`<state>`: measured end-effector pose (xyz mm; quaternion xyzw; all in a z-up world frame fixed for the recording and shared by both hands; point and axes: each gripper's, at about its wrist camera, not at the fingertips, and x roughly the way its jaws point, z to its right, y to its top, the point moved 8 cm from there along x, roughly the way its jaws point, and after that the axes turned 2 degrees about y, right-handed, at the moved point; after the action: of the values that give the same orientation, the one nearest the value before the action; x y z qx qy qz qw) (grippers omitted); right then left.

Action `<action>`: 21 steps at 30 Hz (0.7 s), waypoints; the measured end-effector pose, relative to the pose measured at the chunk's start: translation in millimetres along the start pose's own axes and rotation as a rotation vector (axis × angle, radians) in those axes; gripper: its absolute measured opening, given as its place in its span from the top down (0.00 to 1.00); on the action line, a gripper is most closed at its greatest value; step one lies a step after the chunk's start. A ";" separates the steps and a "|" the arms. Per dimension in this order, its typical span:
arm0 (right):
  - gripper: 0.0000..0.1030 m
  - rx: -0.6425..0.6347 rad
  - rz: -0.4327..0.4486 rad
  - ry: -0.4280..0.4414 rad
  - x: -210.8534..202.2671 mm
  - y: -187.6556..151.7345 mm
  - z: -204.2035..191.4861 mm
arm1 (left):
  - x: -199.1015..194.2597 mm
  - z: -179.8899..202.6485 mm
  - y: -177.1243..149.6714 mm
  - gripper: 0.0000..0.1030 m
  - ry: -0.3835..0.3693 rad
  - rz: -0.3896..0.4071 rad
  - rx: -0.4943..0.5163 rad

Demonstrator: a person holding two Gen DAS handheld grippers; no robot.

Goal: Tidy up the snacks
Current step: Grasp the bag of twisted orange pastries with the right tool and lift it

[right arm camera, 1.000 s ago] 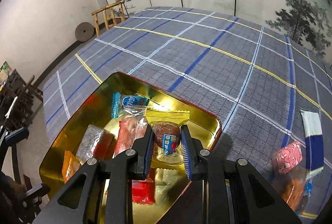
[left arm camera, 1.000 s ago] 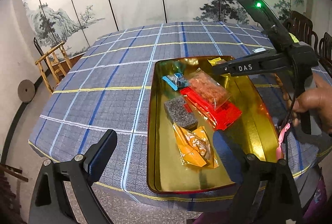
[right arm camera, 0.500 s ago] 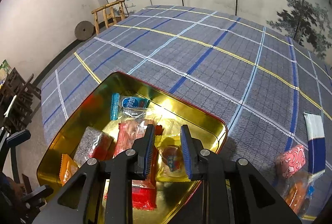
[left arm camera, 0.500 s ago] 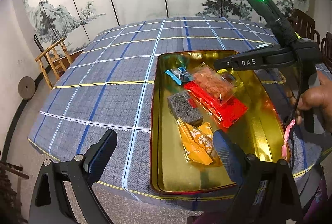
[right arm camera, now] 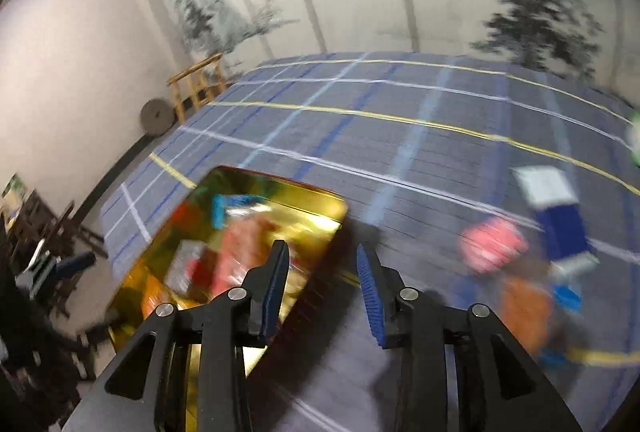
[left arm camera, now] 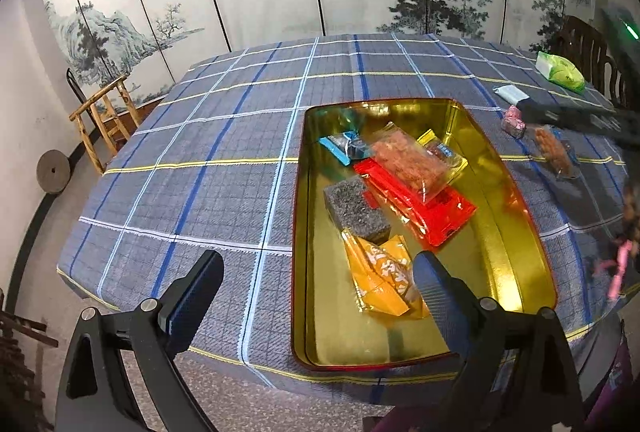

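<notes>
Right gripper (right arm camera: 322,268): jaws just opened, nothing between them, over the gold tray (left arm camera: 516,200) edge. Next pink snack (right arm camera: 492,242) lies on the tabletop right of the tray; straddle it squarely. Left gripper (left arm camera: 316,280): jaws wide open, empty.

- The left tool (left arm camera: 316,272) points steeply down, its jaws spread wide with nothing between them.
- The right tool (right arm camera: 322,268) points down at a slant; its jaws have just been opening and stand slightly apart, holding nothing.
- In the left wrist view the right tool appears as a blurred dark bar at the right edge.
</notes>
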<state>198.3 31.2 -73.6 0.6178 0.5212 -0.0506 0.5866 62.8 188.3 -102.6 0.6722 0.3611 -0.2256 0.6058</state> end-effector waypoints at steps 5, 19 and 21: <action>0.55 0.040 -0.013 -0.078 -44.4 -30.5 53.0 | -2.5 13.7 2.9 0.08 -0.017 0.004 0.025; 0.42 -0.020 -0.070 -0.093 -40.7 -44.6 77.4 | -0.2 35.1 7.1 0.08 -0.012 -0.012 0.082; 0.42 -0.007 -0.085 -0.106 -33.4 -44.6 85.1 | 1.8 37.7 7.8 0.08 -0.011 -0.015 0.088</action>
<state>198.6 -64.8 -107.2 0.5894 0.5156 -0.1061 0.6128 74.9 151.8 -105.1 0.6941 0.3524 -0.2496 0.5760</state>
